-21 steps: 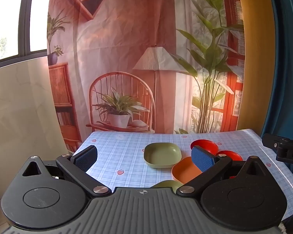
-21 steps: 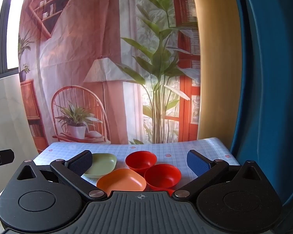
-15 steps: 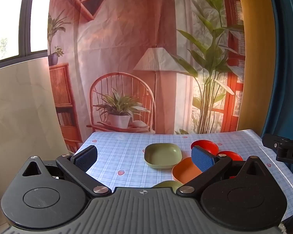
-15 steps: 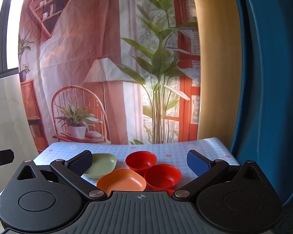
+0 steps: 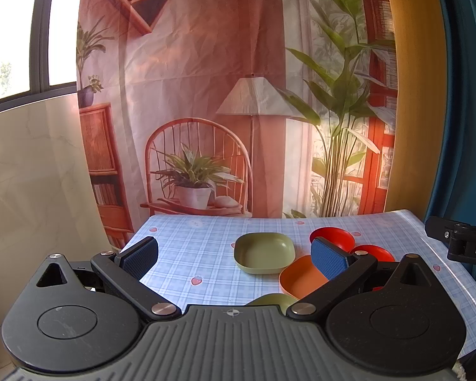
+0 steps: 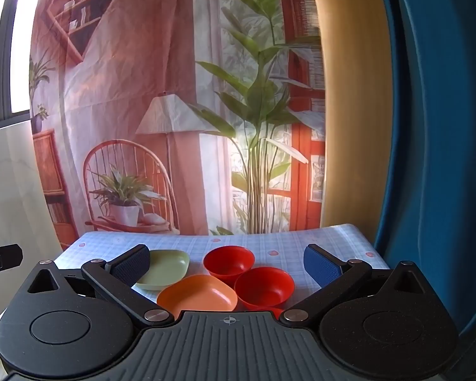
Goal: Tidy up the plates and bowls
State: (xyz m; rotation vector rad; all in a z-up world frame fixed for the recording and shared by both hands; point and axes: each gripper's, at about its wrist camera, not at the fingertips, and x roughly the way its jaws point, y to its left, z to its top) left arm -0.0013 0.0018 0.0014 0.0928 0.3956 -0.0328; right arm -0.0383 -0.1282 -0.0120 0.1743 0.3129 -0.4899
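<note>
On the blue checked tablecloth (image 5: 190, 254) lie a green square plate (image 5: 264, 252), an orange square plate (image 5: 301, 281) and two red bowls (image 5: 331, 235) (image 5: 373, 250). Another green dish (image 5: 271, 300) peeks out just above the left gripper's body. My left gripper (image 5: 234, 258) hovers open above the near edge, nothing between its pads. The right wrist view shows the green plate (image 6: 165, 268), the orange plate (image 6: 196, 295), the far red bowl (image 6: 228, 260) and the near red bowl (image 6: 265, 285). My right gripper (image 6: 227, 265) is open and empty.
A printed backdrop (image 5: 222, 95) hangs behind the table. A blue curtain (image 6: 434, 158) stands at the right, a pale wall panel (image 5: 31, 174) at the left. The other gripper's black part (image 5: 460, 241) shows at the right edge of the left wrist view.
</note>
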